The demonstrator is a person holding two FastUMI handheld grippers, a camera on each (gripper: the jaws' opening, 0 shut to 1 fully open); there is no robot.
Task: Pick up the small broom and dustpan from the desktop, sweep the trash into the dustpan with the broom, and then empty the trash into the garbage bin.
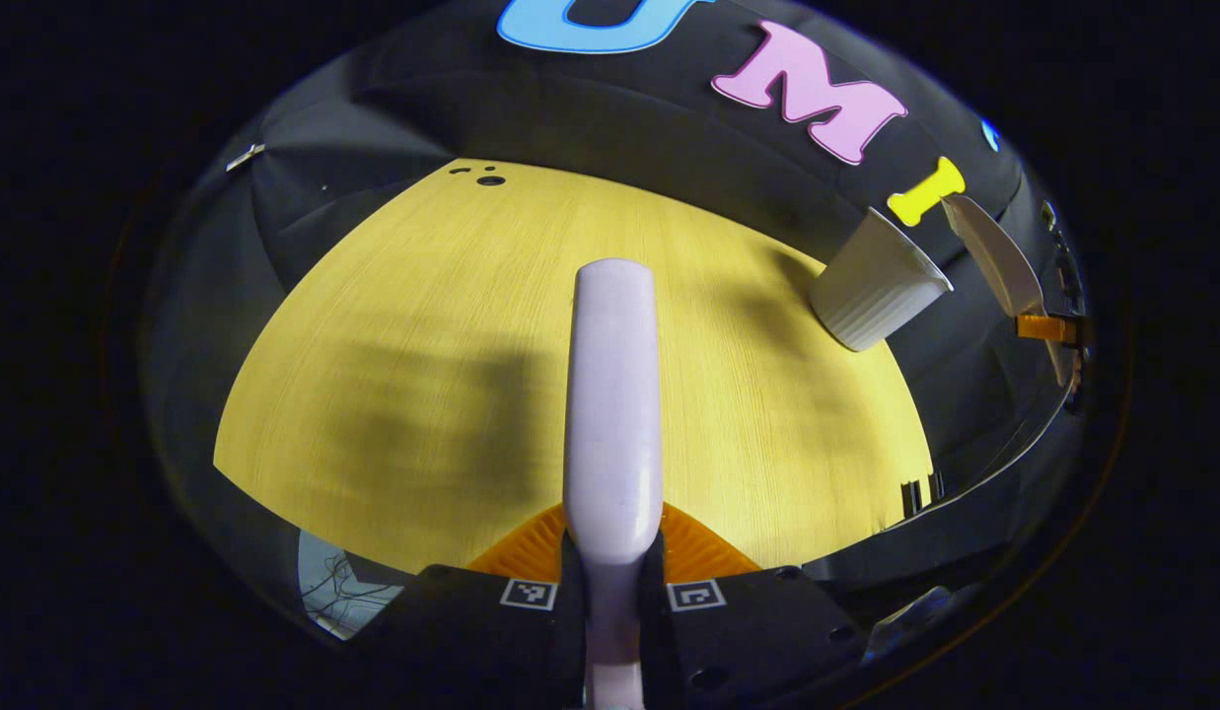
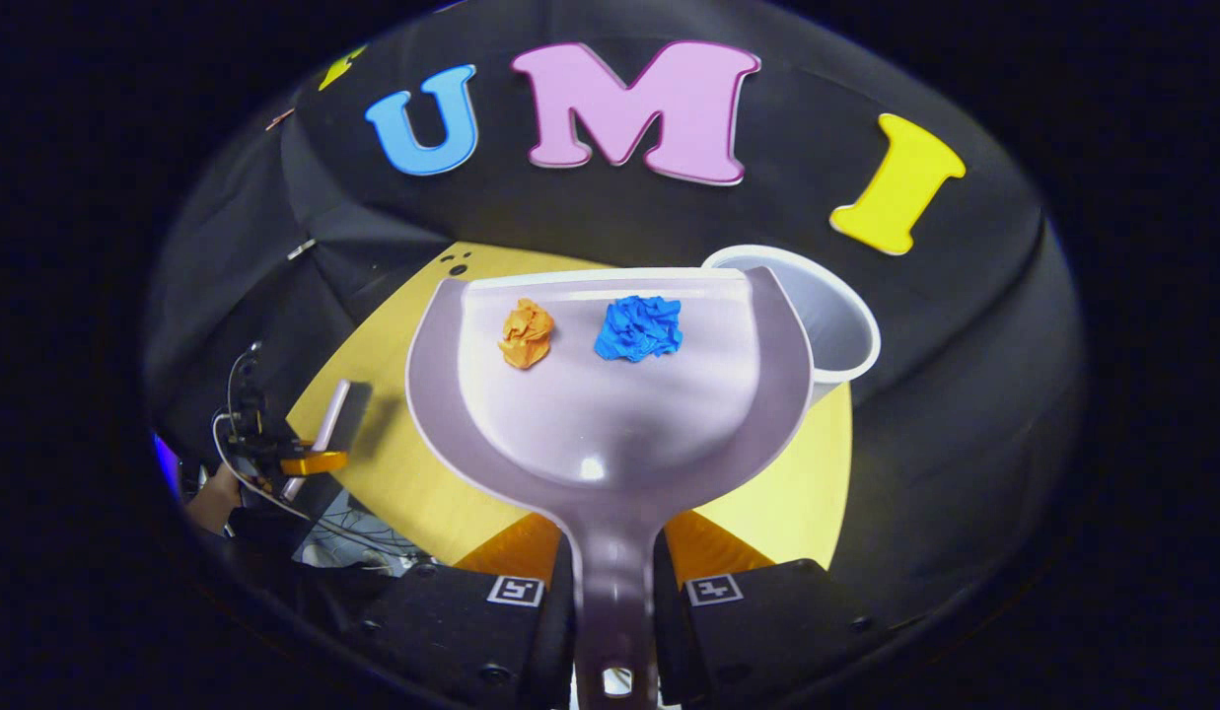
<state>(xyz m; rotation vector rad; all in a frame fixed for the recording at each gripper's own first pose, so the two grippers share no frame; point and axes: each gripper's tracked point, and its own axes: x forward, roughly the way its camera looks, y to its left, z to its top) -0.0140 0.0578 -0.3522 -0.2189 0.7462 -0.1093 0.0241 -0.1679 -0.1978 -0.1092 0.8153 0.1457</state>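
Observation:
My left gripper (image 1: 611, 554) is shut on the white broom (image 1: 614, 394), which points forward over the yellow desktop (image 1: 402, 345). The right gripper (image 2: 614, 577) is shut on the handle of the white dustpan (image 2: 610, 414), held above the desktop. A crumpled orange paper ball (image 2: 527, 333) and a crumpled blue one (image 2: 639, 327) lie near the pan's front lip. The white garbage bin (image 2: 836, 320) stands just behind the pan's right corner. In the left gripper view the bin (image 1: 878, 286) is at the desktop's right edge, with the dustpan (image 1: 994, 254) beyond it.
Small dark holes (image 1: 489, 179) mark the desktop's far edge. In the right gripper view a hand (image 2: 215, 498) holds the left gripper (image 2: 304, 461) with the broom (image 2: 323, 419) at the desktop's left side, cables trailing beneath it.

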